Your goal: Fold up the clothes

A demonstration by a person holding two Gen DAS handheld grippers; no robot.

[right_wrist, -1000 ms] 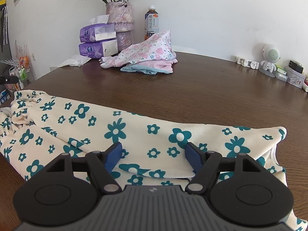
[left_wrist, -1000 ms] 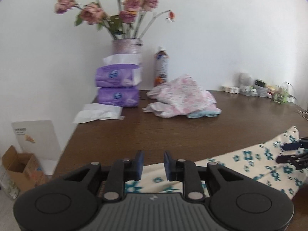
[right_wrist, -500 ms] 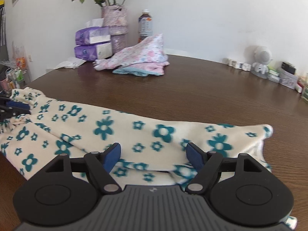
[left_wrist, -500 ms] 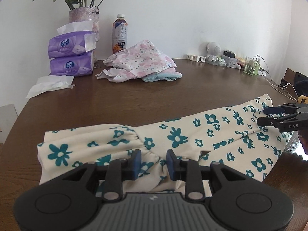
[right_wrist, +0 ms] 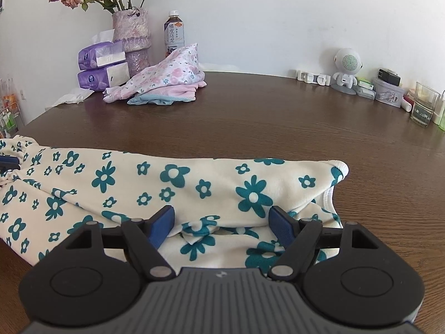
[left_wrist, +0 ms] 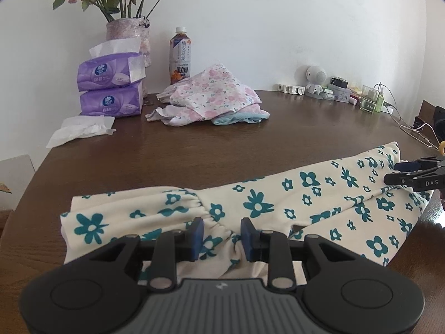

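The left claw (left_wrist: 222, 236) stood narrowly parted over the gathered waist of the cream flowered garment (left_wrist: 258, 206), which lay along the worktop (left_wrist: 250, 142); the right claw (right_wrist: 222, 224) gaped wide above its other end

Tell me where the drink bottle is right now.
The drink bottle stands upright at the table's far edge by the wall, right of the flower vase and just behind the pink floral clothes pile.
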